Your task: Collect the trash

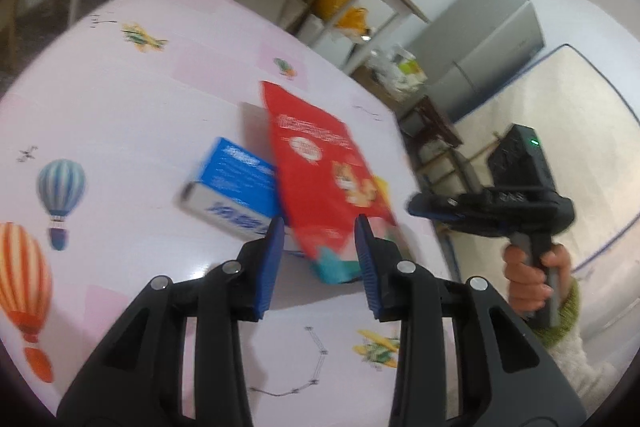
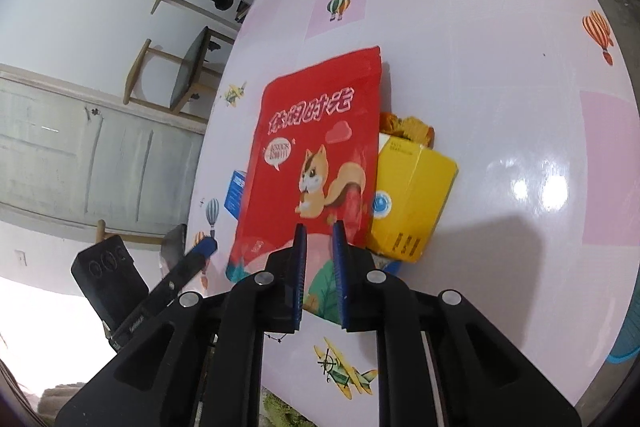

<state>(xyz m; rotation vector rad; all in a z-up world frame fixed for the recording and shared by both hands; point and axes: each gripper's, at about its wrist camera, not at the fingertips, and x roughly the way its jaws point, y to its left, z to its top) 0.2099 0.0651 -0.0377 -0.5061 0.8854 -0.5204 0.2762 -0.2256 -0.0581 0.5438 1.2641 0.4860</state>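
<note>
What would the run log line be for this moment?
right hand-held gripper: shut on red snack bag, lower edge | left hand-held gripper: open, near blue box | yellow box: on table

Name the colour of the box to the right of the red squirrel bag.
Yellow box, clearest in the right wrist view.

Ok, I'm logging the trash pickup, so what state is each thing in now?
red snack pouch: tilted up, bottom end raised
blue box: lying flat, partly hidden by pouch
yellow box: lying behind pouch
left gripper: open, pouch's bottom between pads
right gripper: nearly closed at pouch's bottom, grip unclear
</note>
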